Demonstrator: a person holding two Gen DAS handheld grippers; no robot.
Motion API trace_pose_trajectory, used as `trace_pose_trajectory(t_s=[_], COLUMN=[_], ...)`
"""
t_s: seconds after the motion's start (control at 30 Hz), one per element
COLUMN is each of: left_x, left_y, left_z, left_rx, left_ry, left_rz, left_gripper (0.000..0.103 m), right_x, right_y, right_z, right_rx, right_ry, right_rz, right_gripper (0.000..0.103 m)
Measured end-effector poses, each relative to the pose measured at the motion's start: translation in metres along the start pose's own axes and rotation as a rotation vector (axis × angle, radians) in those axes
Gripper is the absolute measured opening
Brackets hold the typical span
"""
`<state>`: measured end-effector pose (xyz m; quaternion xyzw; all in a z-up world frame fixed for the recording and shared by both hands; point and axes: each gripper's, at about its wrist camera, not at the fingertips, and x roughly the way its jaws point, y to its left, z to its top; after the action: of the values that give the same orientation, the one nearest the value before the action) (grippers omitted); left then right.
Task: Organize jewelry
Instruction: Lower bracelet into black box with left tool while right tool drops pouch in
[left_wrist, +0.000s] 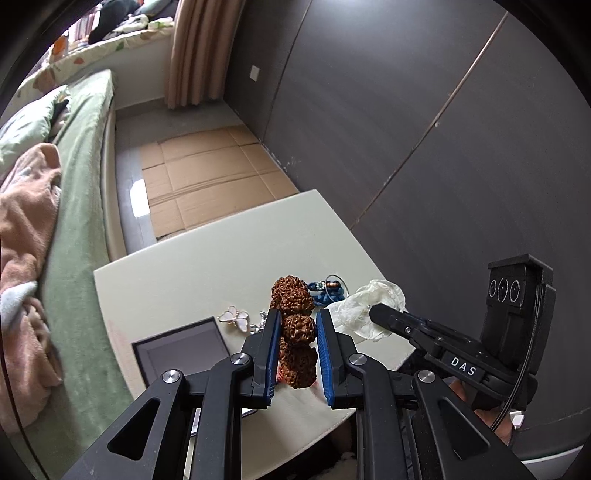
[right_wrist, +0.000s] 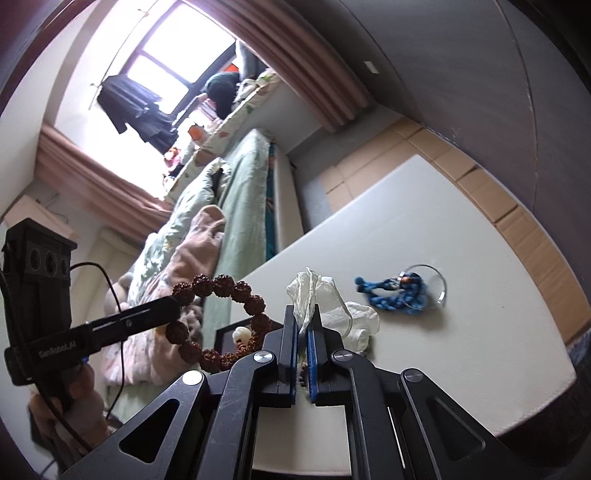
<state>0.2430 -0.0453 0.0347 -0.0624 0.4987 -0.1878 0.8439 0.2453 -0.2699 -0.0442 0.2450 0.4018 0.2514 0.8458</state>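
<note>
My left gripper (left_wrist: 298, 314) is shut on a bracelet of knobbly brown beads (left_wrist: 297, 328), which sits between the blue pads. In the right wrist view the brown bead bracelet (right_wrist: 221, 321) hangs as a loop from the left gripper (right_wrist: 175, 301), above the table's left edge. My right gripper (right_wrist: 303, 311) is shut on a crumpled clear plastic bag (right_wrist: 314, 288); the rest of the bag trails down to the right, near the tabletop. From the left wrist view the right gripper (left_wrist: 373, 313) pinches the plastic bag (left_wrist: 364, 310) just right of the bracelet.
On the white table (left_wrist: 207, 266) lie a blue bead strand with a metal ring (right_wrist: 399, 293), a white butterfly brooch (left_wrist: 234, 317) and a dark open box (left_wrist: 184, 350). A bed with green bedding (left_wrist: 77, 206) runs along the left; a dark wall (left_wrist: 424, 129) stands behind.
</note>
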Motion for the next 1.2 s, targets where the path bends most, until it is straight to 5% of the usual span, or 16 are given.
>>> trace_pose_trajectory(t_s=[0.47, 1.07, 1.13, 1.2], left_x=[-0.037, -0.004, -0.008, -0.012], left_y=[0.048, 0.119, 0.125, 0.128], left_z=[-0.017, -0.062, -0.069, -0.072], left_rx=[-0.082, -0.271, -0.286, -0.295], left_ry=[-0.061, 0.073, 0.064, 0.052], left_rz=[0.075, 0.108, 0.112, 0.114], left_gripper=[0.02, 0.024, 0.029, 0.047], right_x=[0.012, 0.048, 0.059, 0.068], right_y=[0.041, 0.066, 0.069, 0.07], right_z=[-0.014, -0.03, -0.031, -0.035], right_rx=[-0.119, -0.172, -0.164, -0.154], right_ry=[0.002, 0.081, 0.102, 0.125], right_rz=[0.092, 0.125, 0.14, 0.148], right_gripper=[0.006, 0.006, 0.006, 0.006])
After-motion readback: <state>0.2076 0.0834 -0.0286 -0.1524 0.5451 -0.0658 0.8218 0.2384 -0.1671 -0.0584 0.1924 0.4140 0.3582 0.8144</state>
